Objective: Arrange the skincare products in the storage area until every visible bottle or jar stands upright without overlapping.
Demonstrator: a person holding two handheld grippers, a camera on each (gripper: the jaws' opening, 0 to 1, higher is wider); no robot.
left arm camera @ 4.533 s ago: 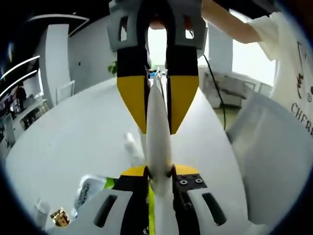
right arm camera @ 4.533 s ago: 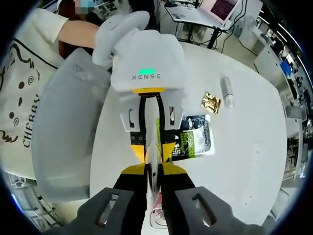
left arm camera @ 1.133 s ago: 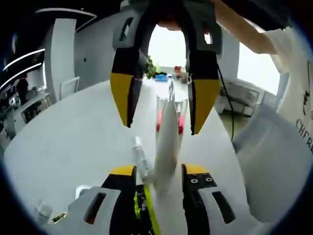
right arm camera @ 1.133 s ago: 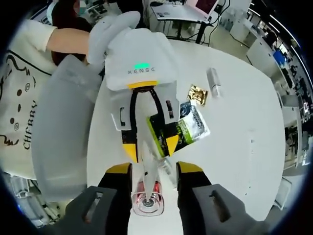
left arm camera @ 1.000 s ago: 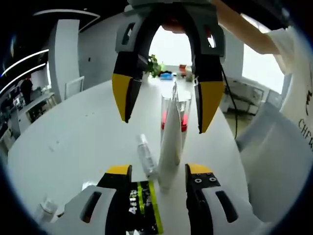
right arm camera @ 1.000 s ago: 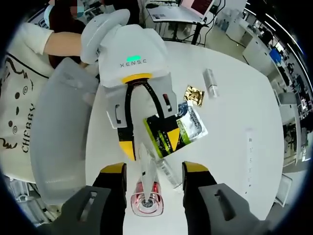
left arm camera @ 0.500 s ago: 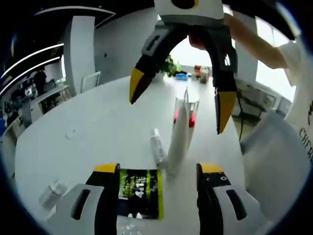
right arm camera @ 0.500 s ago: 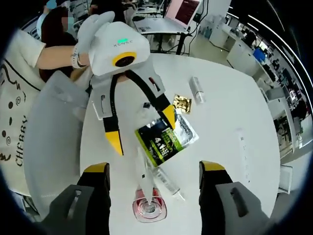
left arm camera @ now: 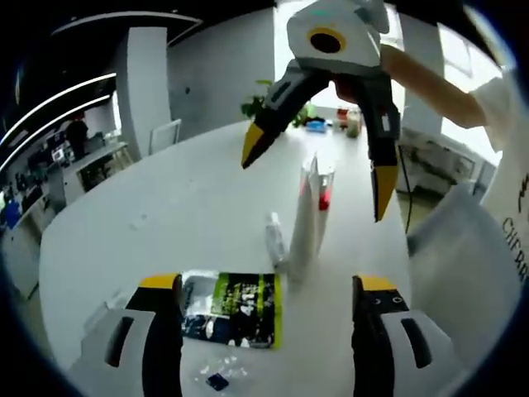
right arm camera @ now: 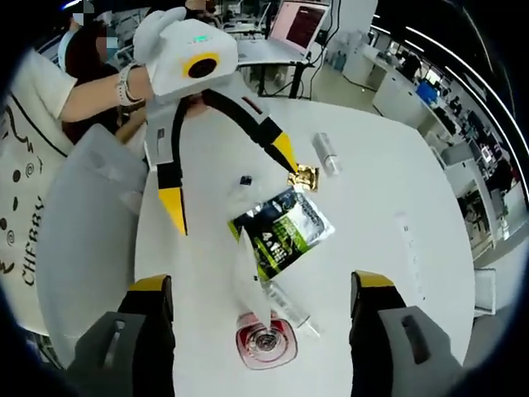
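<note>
A white tube point(left arm camera: 300, 227) stands upright on the white table, free of both grippers and close beside a clear bottle with red liquid point(left arm camera: 324, 198). From above, the tube point(right arm camera: 248, 277) and the bottle point(right arm camera: 266, 343) stand side by side. A small clear bottle point(left arm camera: 274, 240) lies flat next to them. My left gripper point(left arm camera: 269, 285) is open wide, level with the tube's base. My right gripper point(left arm camera: 316, 165) hangs open above the tube's top. In the right gripper view my right gripper point(right arm camera: 262, 285) straddles the tube, and the left gripper point(right arm camera: 230, 178) is open beyond it.
A green-and-black sachet point(right arm camera: 281, 227) lies flat near the tube. A gold sachet point(right arm camera: 306, 176), a small white bottle lying down point(right arm camera: 328, 153) and a long white strip point(right arm camera: 411, 248) lie farther out. A grey chair point(right arm camera: 83, 248) stands at the table edge, beside a person.
Both grippers have opened off the white tube and drawn back from it. The tube now stands by itself beside the red bottle.
</note>
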